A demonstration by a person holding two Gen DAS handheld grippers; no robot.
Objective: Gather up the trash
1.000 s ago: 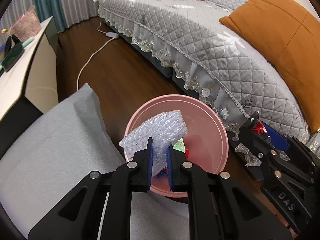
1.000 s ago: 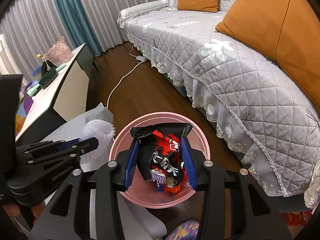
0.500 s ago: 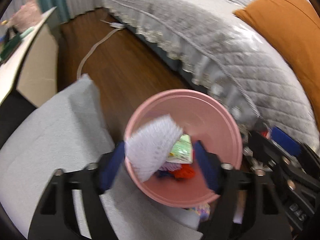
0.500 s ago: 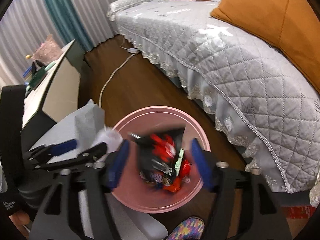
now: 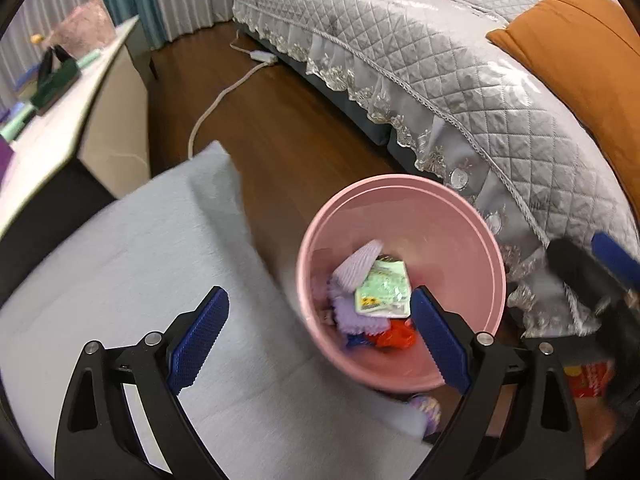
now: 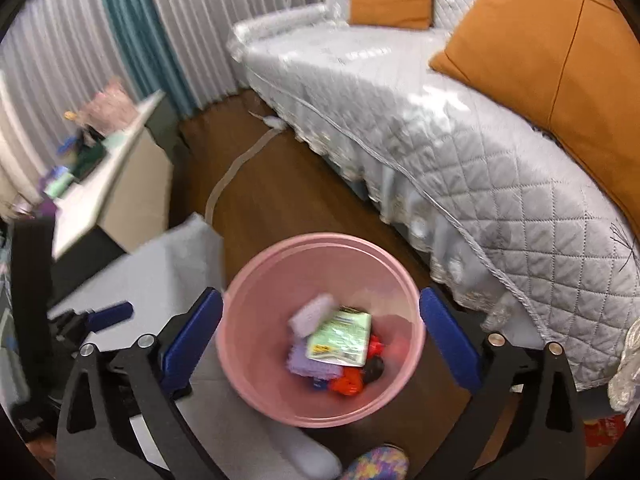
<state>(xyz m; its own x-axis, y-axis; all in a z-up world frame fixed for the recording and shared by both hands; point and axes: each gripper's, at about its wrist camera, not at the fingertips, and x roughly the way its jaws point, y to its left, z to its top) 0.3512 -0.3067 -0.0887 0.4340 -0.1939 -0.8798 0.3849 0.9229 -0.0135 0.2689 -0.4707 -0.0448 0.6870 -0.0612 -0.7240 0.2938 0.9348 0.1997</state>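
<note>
Left tongs [image 5: 320, 334]: spread wide, nothing between the blue pads, held above the grey cushion and the near rim of the bin.
Right tongs [image 6: 320, 338]: also spread wide and empty, one blue pad on each side of the bin from this view, hanging over it.
Pink bin [image 5: 472, 216]: round, standing on the dark wooden floor [image 5: 288, 148] between the grey cushion and the sofa.
Trash: all down in the bin. A pale bubble-wrap piece [image 5: 358, 264] lies toward the cushion side, blurred; a green-and-white packet [image 5: 384, 290] rests on top of the heap; red and blue wrappers [image 5: 394, 336] and something lilac sit beneath it.
Grey cushion [image 5: 132, 264]: just beside the bin, its corner pointing up the room.
Sofa [image 5: 452, 64]: quilted grey cover with a lace hem hanging close to the bin, orange pillows [image 5: 576, 40] along the back.
White cable [image 5: 224, 92]: trails over the floor toward the sofa's foot.
Table [image 5: 52, 120]: well apart at the left, carrying small items too blurred to name.
</note>
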